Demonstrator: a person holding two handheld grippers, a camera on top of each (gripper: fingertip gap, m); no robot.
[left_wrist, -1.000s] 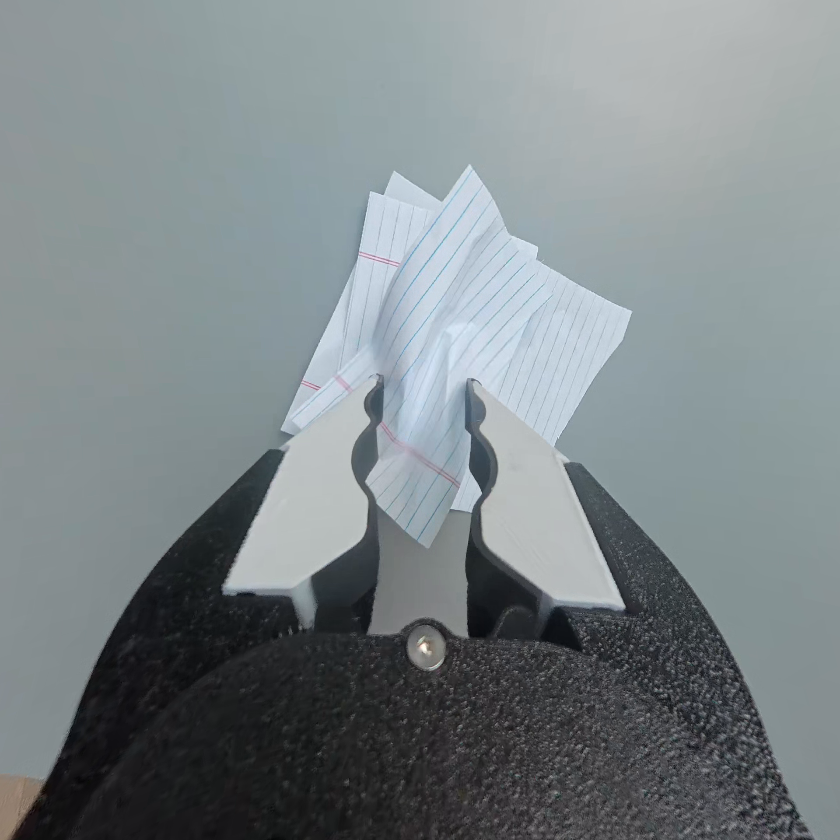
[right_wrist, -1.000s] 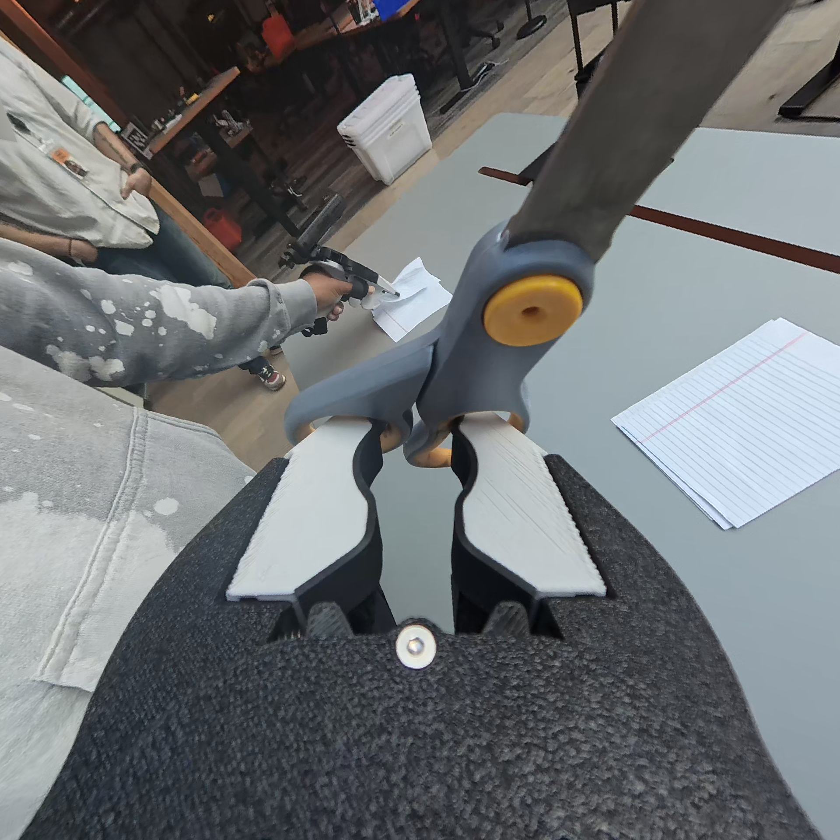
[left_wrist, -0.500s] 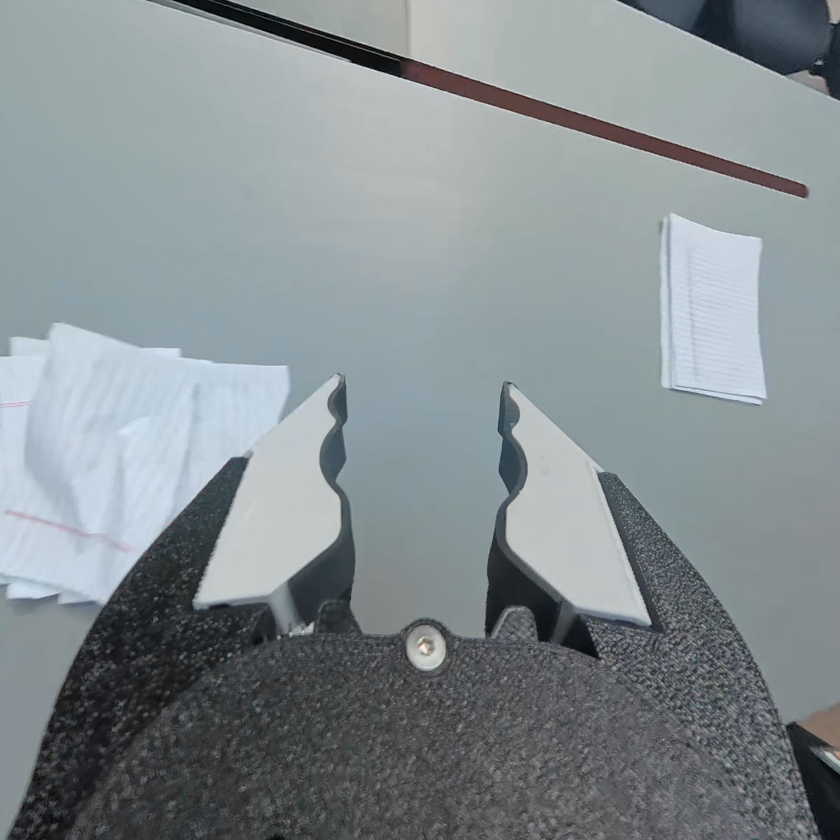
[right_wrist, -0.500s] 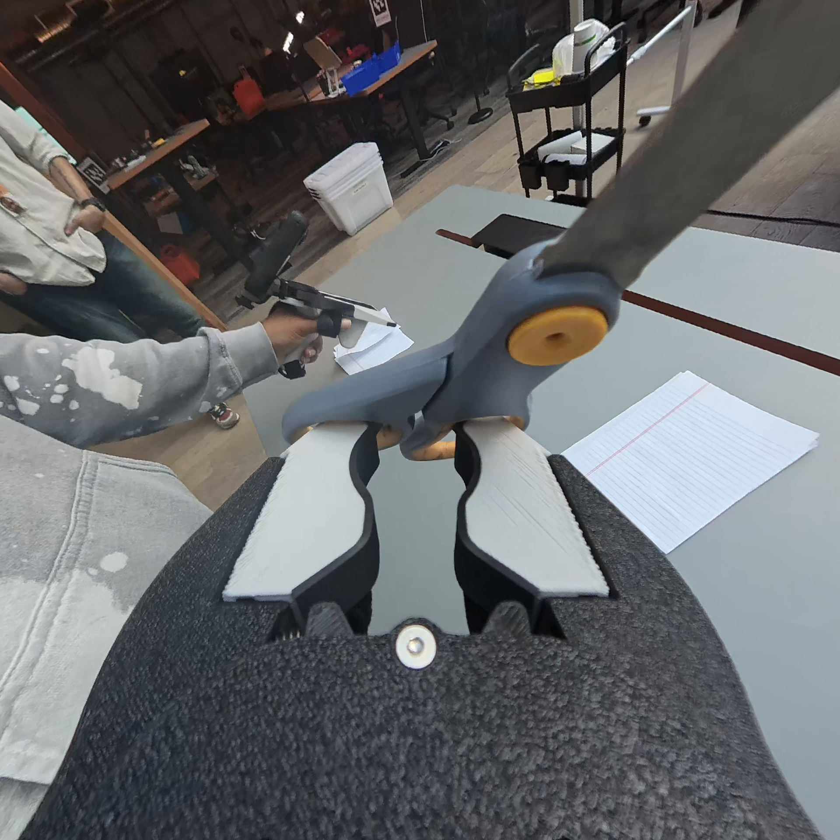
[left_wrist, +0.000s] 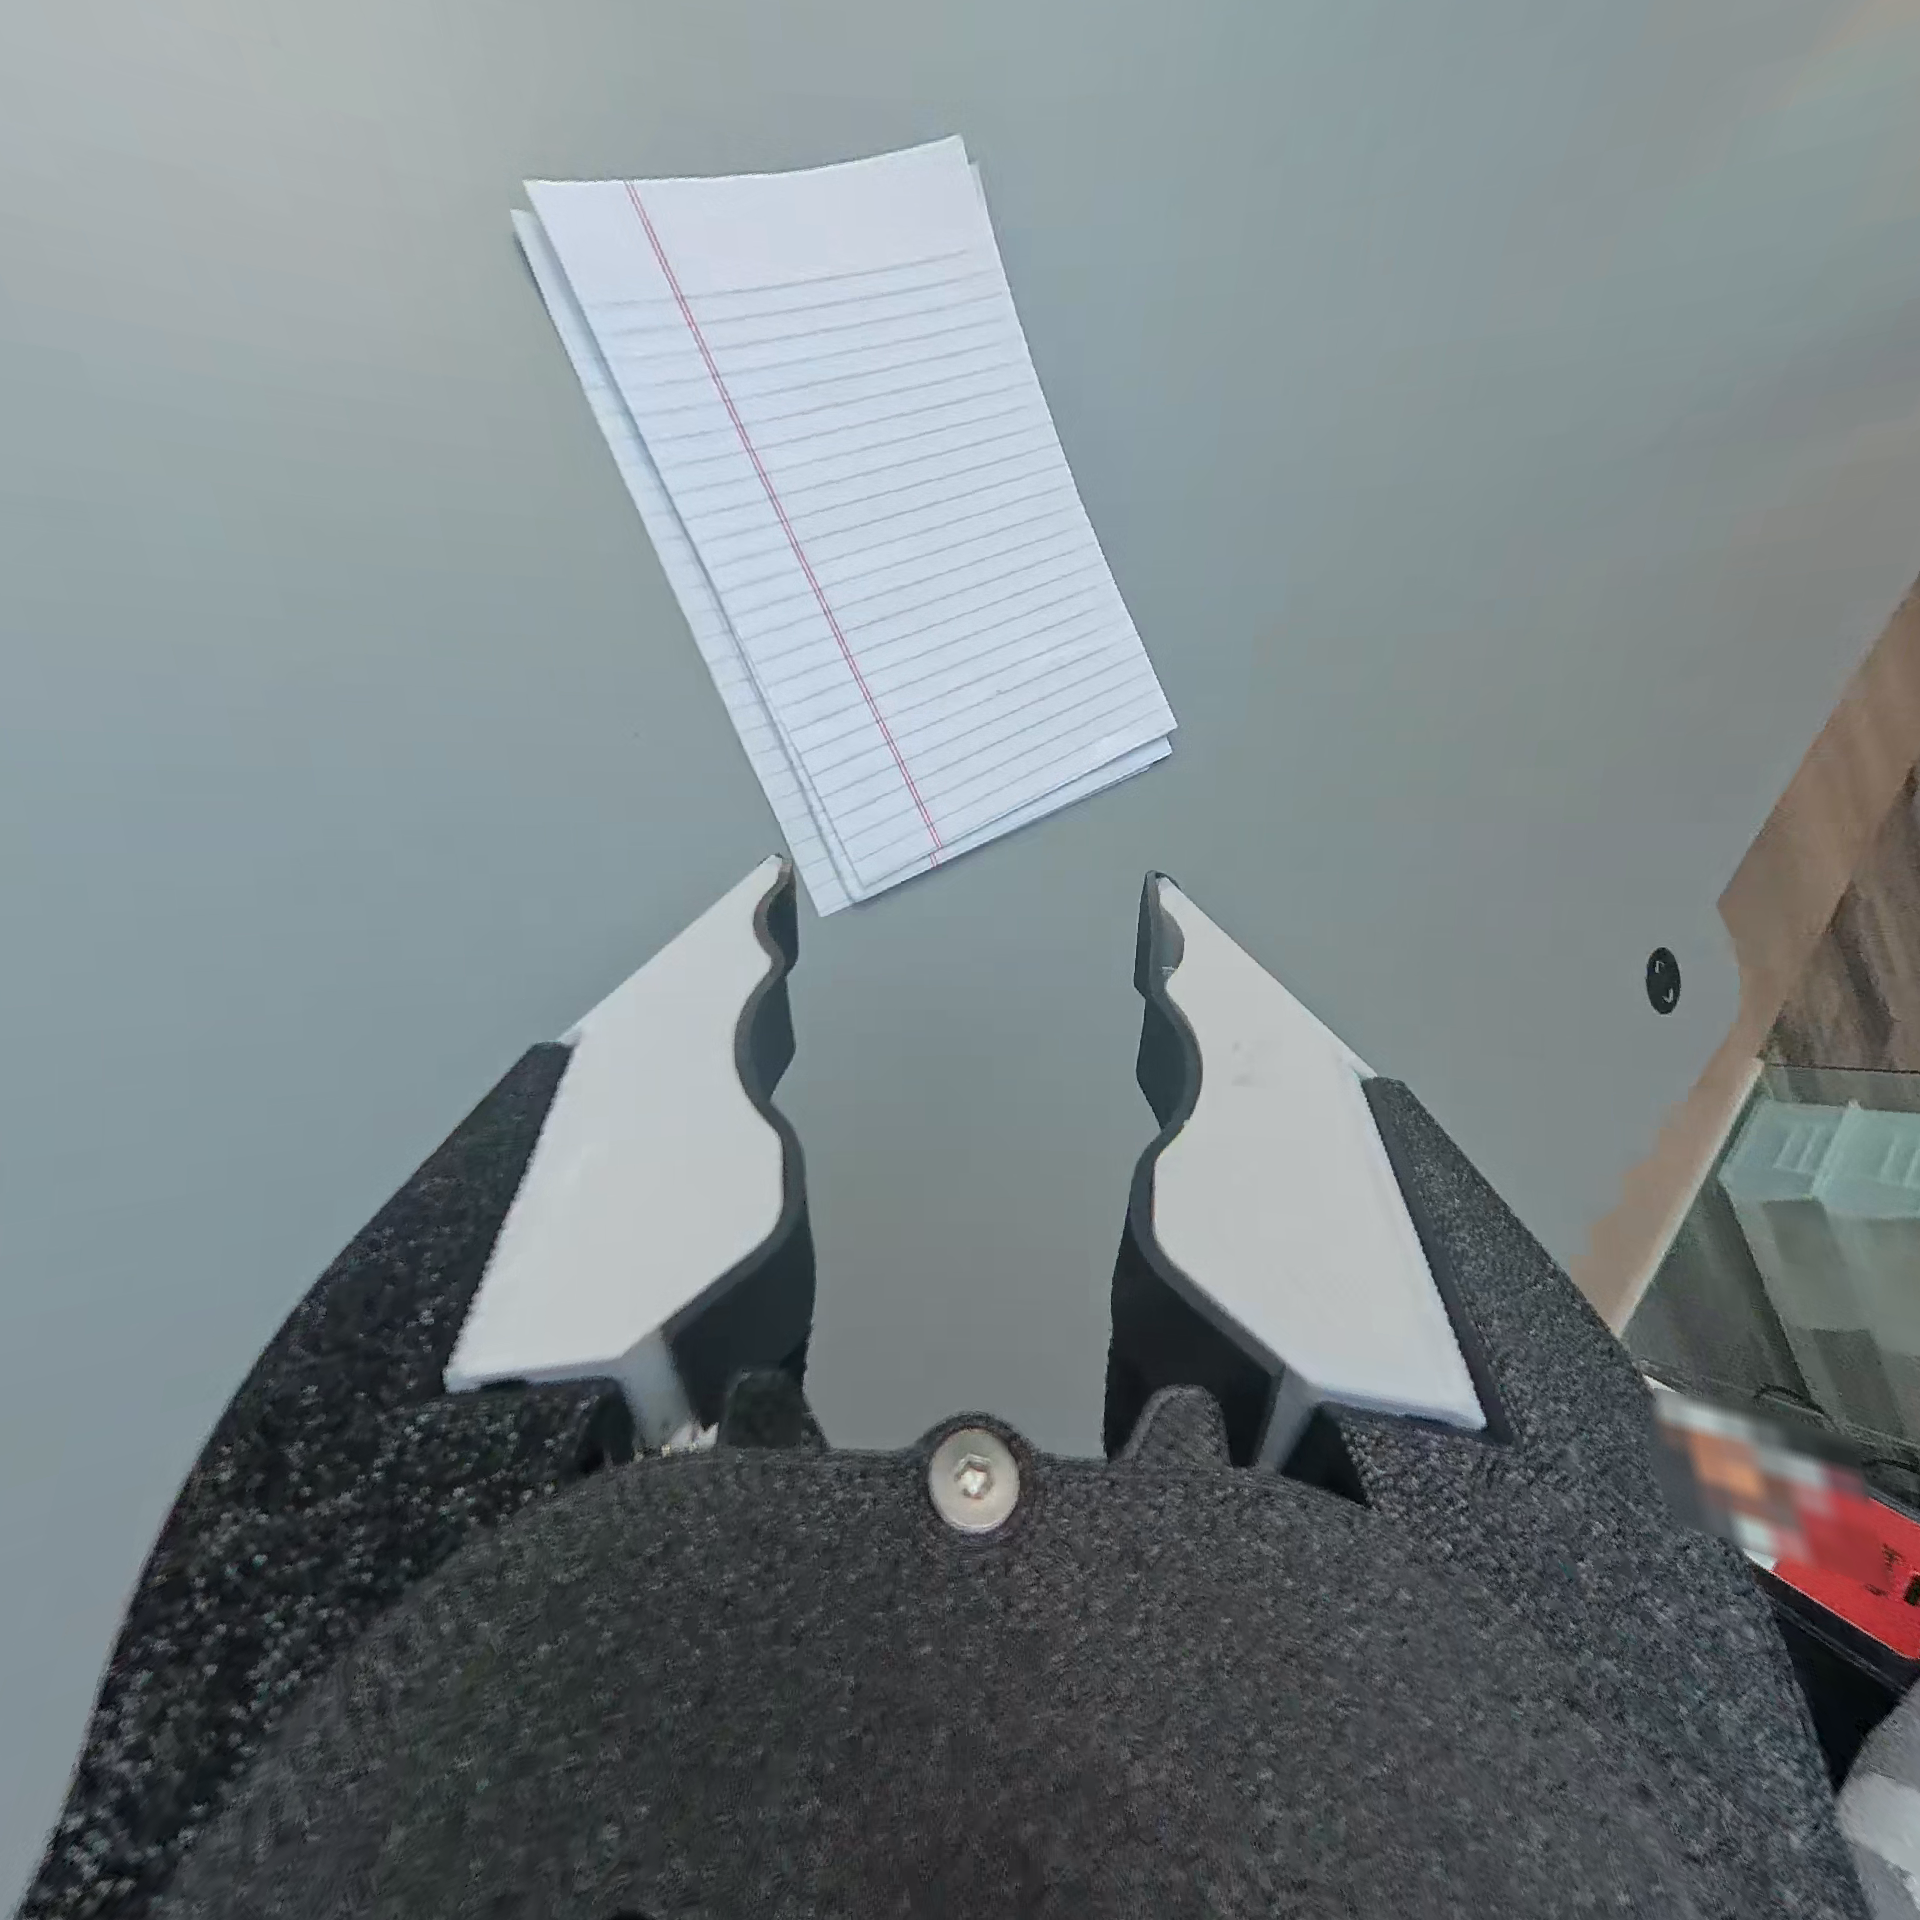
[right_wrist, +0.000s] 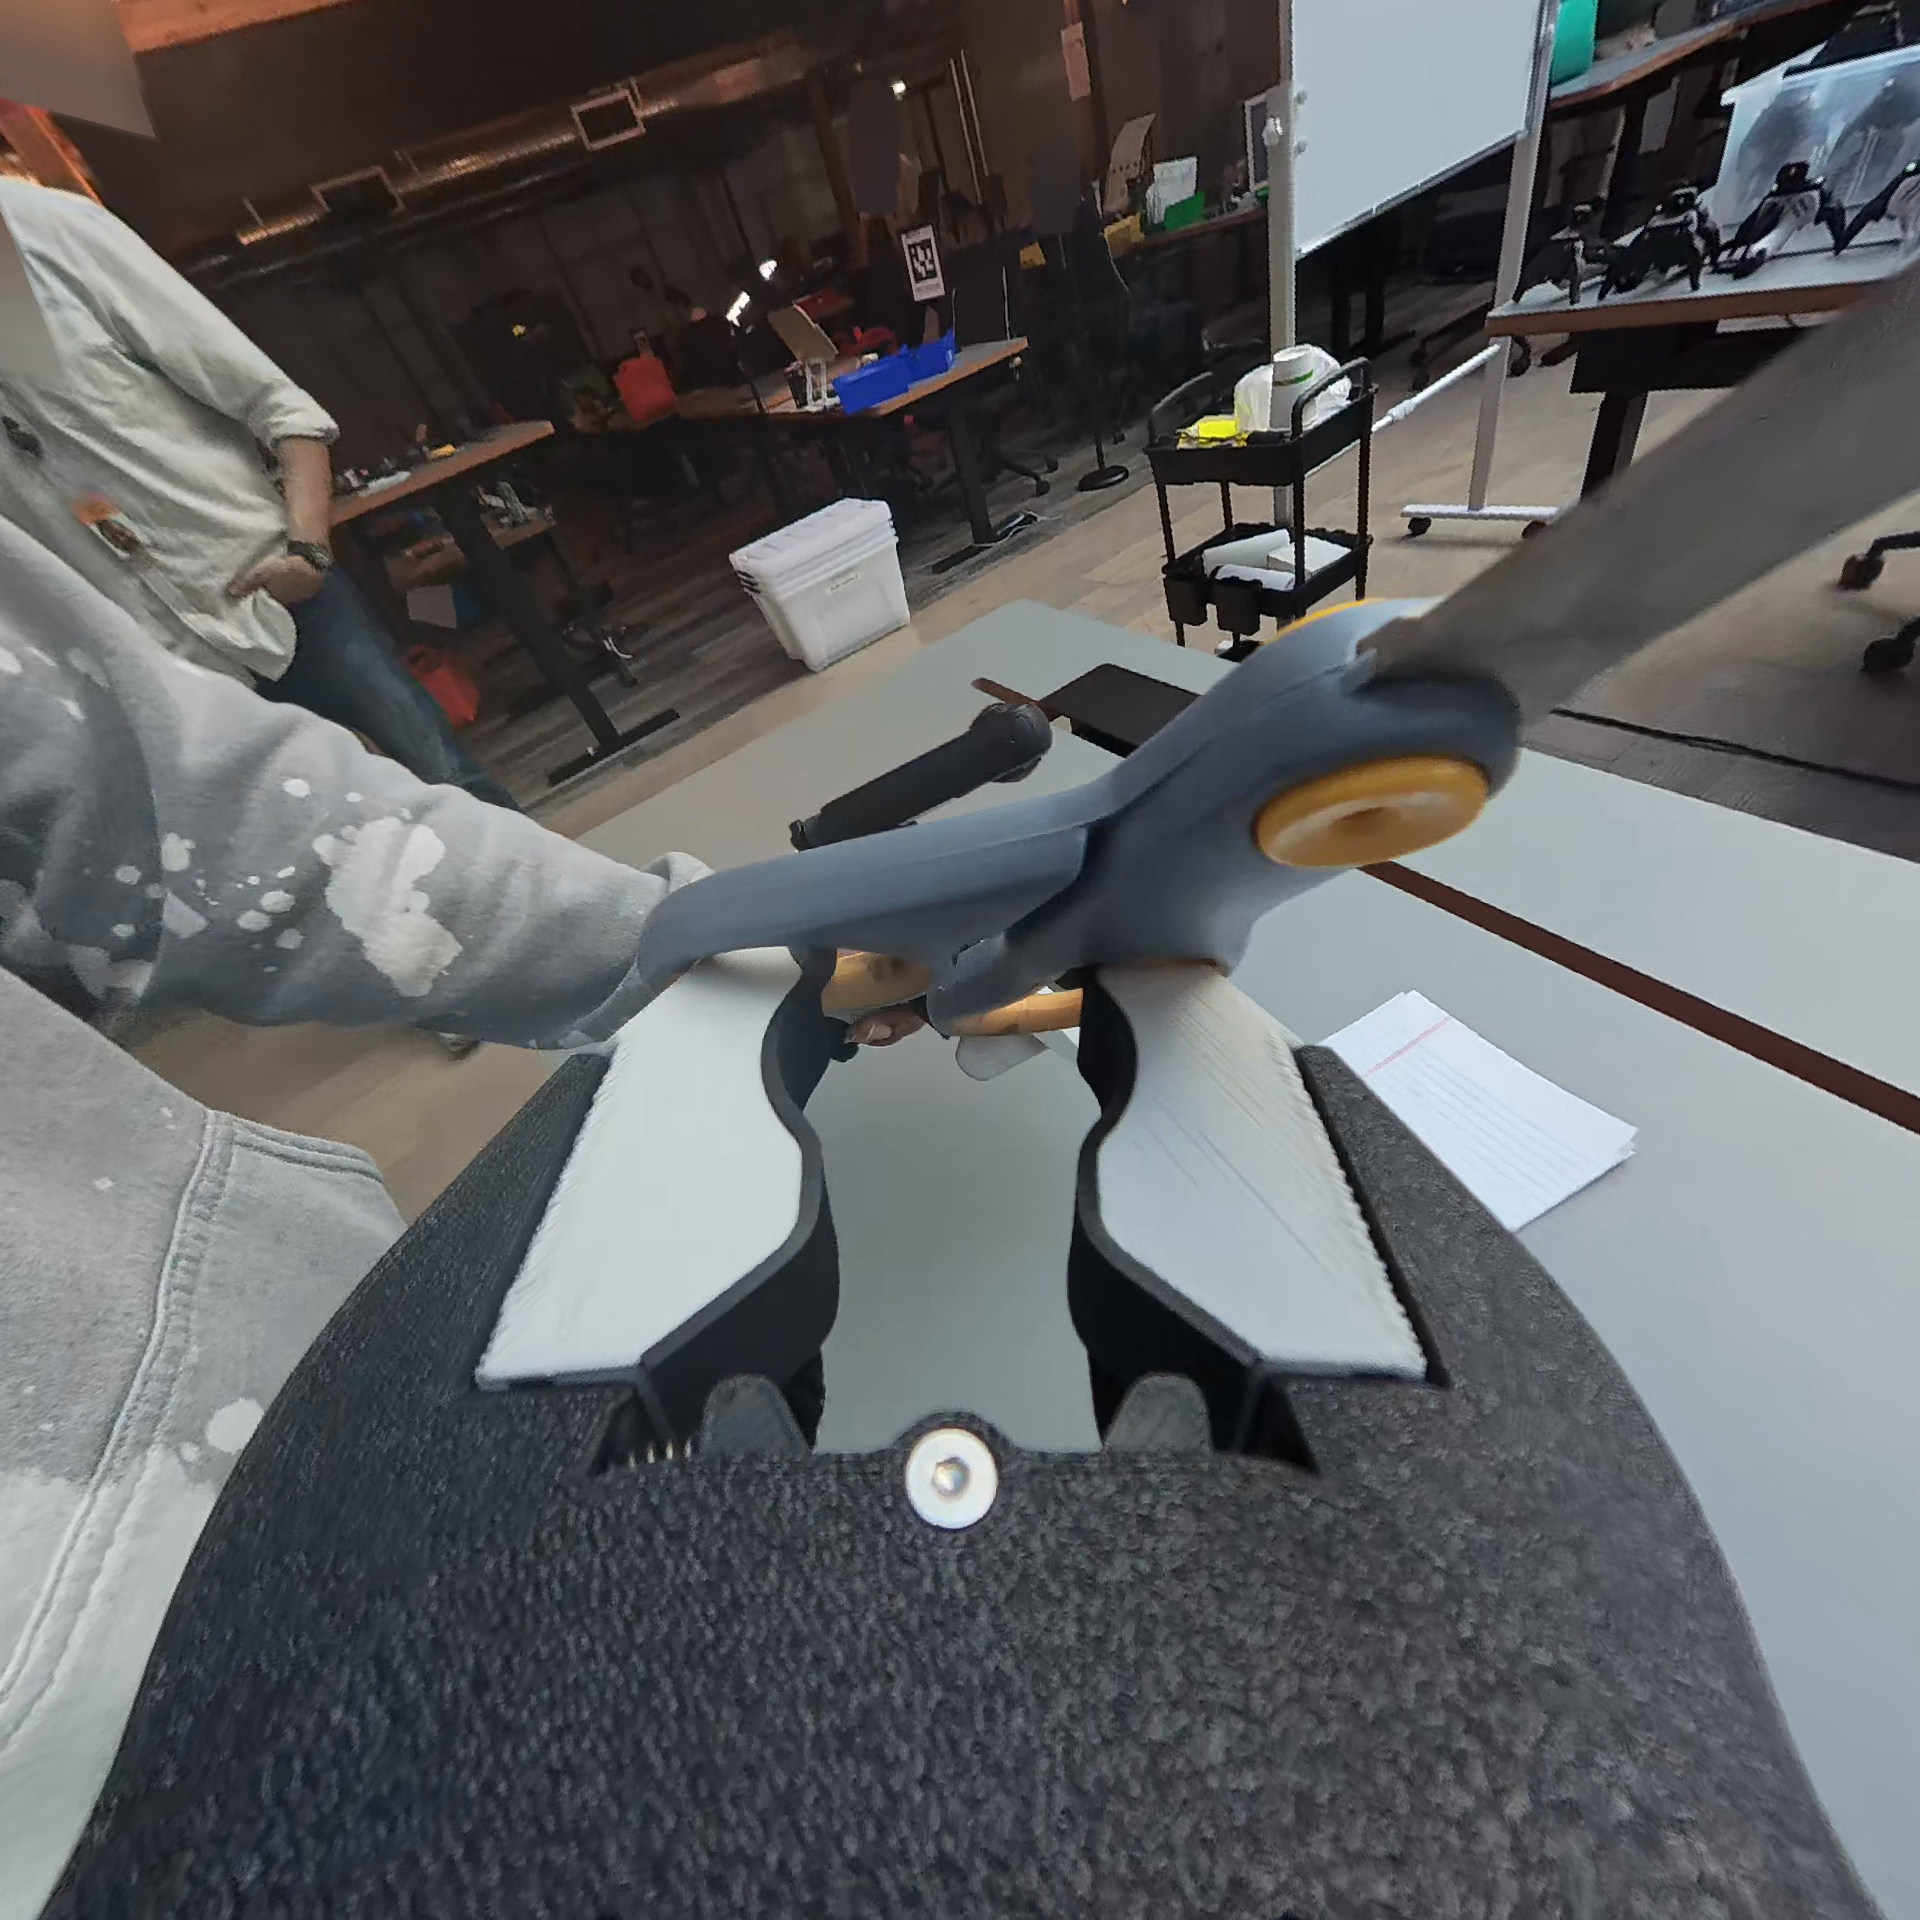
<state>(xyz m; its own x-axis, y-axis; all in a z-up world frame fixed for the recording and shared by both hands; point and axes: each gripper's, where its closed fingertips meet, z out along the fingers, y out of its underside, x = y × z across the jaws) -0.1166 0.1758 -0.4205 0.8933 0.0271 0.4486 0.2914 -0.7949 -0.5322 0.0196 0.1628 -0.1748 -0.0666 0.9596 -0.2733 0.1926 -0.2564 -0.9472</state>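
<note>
My left gripper hangs with jaws spread and empty just short of the paper stack, which lies flat on the grey table, its long edge running away from me. My right gripper is clenched on the scissors, blade pointing up and to the right.

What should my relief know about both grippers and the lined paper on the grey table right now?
Left gripper: open, empty, hovering just short of the near edge of the lined paper stack, which lies flat on the grey table.
Right gripper: shut on the scissors by their handles, blades pointing up and away to the right, held above the table.
Done: scissors in hand.
Left: no sheet is gripped; the stack looks uncut.
</note>
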